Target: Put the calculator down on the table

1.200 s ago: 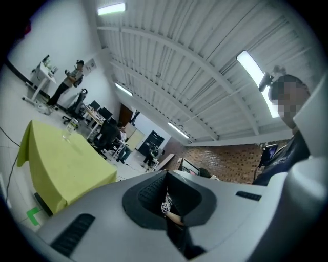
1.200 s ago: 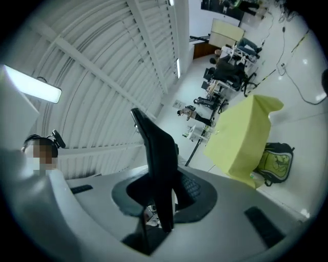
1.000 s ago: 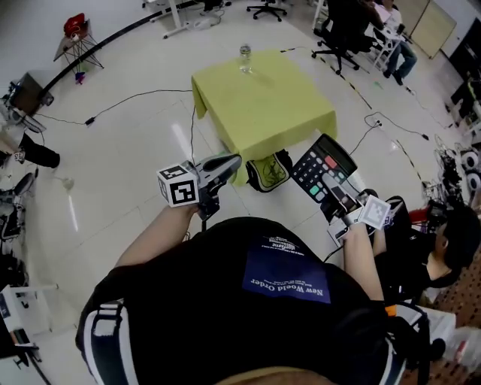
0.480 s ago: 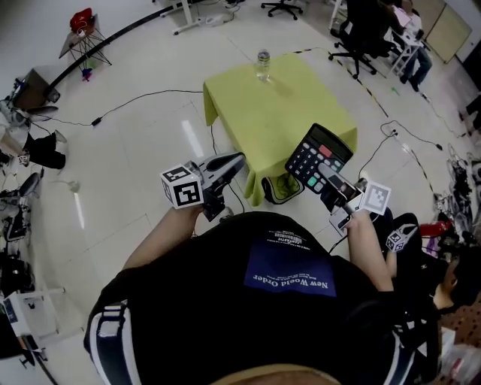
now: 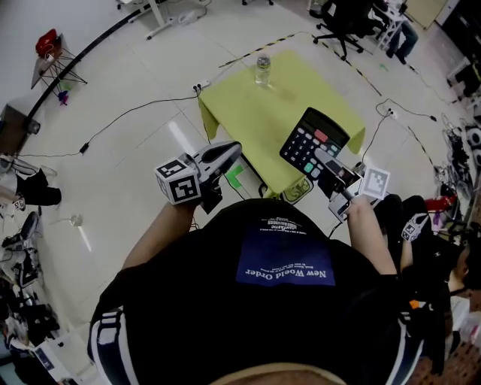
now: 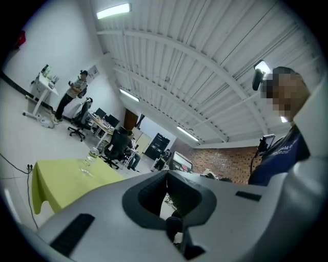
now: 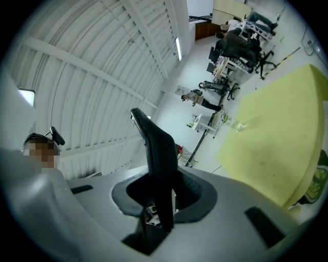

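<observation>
A black calculator [image 5: 313, 140] with coloured keys is held in my right gripper [image 5: 331, 174], which is shut on its near end. It hangs over the near right corner of the table with the yellow-green cloth [image 5: 255, 105]. In the right gripper view the calculator [image 7: 156, 153] stands edge-on between the jaws, with the yellow-green table [image 7: 279, 148] ahead to the right. My left gripper [image 5: 225, 154] is shut with nothing in it, off the table's near left corner. In the left gripper view its jaws [image 6: 166, 181] meet, and the table [image 6: 66, 176] lies to the left.
A clear water bottle [image 5: 262, 69] stands at the table's far edge. A bag [image 5: 299, 189] lies on the floor under the near corner. Cables [image 5: 128, 113] run across the white floor. Office chairs [image 5: 342, 22] and seated people are beyond; another person sits at far right.
I have walked up to the table. Both grippers have travelled forward with me, and the calculator now hangs over the table's near corner instead of short of it.
</observation>
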`<control>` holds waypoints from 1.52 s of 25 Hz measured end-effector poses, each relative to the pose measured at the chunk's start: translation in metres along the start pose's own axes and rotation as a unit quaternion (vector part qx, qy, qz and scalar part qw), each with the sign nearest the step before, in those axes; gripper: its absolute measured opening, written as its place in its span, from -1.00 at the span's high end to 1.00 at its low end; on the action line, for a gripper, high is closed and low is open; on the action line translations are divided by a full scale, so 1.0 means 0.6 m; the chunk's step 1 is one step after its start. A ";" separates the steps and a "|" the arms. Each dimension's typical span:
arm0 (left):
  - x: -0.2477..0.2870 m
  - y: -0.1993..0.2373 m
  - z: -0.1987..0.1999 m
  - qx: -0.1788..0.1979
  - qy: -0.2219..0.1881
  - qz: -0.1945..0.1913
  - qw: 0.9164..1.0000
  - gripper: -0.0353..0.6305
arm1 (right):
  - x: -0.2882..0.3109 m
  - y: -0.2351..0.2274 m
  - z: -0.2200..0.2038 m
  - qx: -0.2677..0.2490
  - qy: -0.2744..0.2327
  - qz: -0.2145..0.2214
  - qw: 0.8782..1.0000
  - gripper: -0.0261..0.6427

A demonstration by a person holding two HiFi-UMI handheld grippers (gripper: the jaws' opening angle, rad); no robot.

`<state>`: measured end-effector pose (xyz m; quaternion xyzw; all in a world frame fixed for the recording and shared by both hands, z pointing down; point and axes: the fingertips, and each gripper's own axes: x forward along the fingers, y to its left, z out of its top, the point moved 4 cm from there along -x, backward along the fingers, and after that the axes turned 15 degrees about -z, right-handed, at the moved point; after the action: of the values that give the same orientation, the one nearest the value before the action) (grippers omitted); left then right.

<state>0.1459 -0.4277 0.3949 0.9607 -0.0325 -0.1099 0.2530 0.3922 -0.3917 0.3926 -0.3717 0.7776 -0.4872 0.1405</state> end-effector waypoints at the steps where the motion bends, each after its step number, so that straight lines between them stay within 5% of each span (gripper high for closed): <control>1: 0.002 0.014 0.009 -0.003 0.001 -0.003 1.000 0.87 | 0.010 -0.006 0.008 0.003 -0.001 -0.006 1.000 0.71; 11: 0.074 0.111 0.029 -0.022 0.009 -0.002 1.000 0.87 | 0.044 -0.076 0.109 0.006 0.005 -0.019 1.000 0.71; 20: 0.217 0.143 0.034 -0.021 -0.021 0.046 0.998 0.87 | 0.029 -0.154 0.237 0.012 0.086 0.012 0.996 0.71; 38: 0.162 0.119 0.024 0.031 -0.024 0.096 0.995 0.87 | 0.063 -0.142 0.257 -0.042 0.104 0.039 0.993 0.71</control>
<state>0.2367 -0.5083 0.3990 0.9576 -0.1339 -0.1067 0.2315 0.4936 -0.5408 0.3964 -0.2938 0.8217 -0.4844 0.0619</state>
